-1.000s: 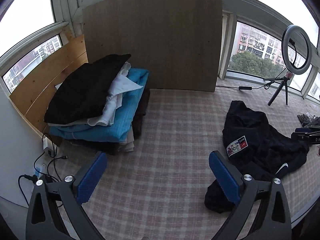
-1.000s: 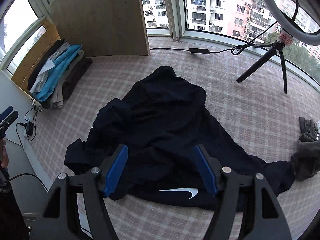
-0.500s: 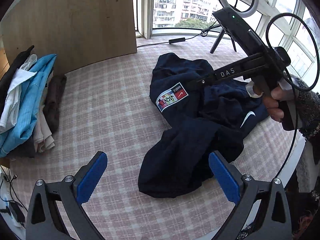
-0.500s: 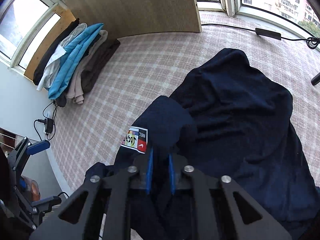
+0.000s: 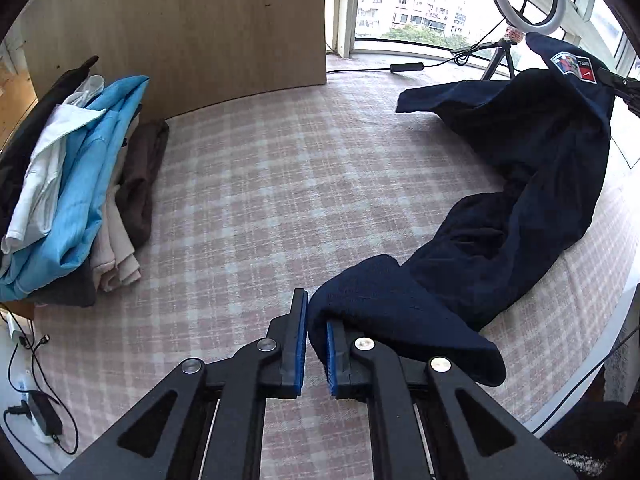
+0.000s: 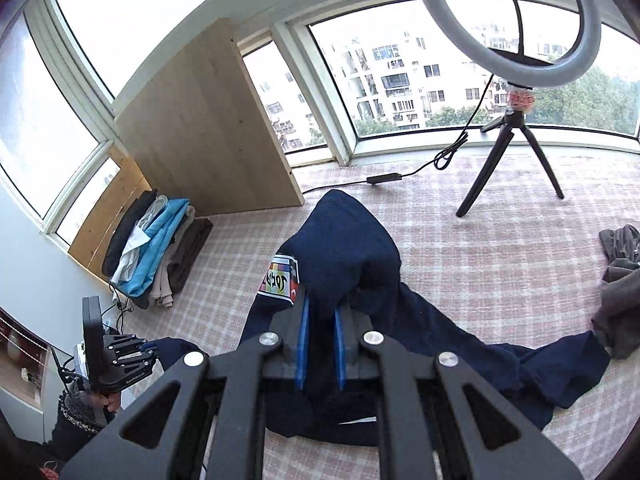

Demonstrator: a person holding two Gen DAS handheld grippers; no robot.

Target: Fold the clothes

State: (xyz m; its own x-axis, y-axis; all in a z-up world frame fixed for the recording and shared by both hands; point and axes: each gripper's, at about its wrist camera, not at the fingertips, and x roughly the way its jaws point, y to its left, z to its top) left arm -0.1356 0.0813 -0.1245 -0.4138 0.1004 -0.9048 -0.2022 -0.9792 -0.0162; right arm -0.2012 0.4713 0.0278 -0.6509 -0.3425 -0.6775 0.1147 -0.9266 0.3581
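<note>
- Folding of the navy garment point(image 5: 532, 208) has not begun, as I judge it: it hangs bunched and twisted across the right half of my left wrist view, only lifted at two ends.
- My left gripper point(image 5: 316, 332) is closing its jaws, with a navy hem already between the blue pads at lower centre.
- My right gripper point(image 6: 320, 334) pinches the cloth beside the colourful patch point(image 6: 280, 280), its pads pressed together on a raised fold at centre frame.
- Left to do: spread it flat on the checked mat point(image 5: 260, 184), fold it, then add it to the folded pile point(image 5: 76, 188) at the left edge.
- Around me: a wooden board point(image 5: 188, 28) at upper left, a ring light on its tripod point(image 6: 508, 80) at upper right, its cable point(image 6: 448, 160) trailing on the mat, and a grey garment point(image 6: 620, 280) at the right edge.
- The tripod stands near the spreading area and might snag a sleeve.
</note>
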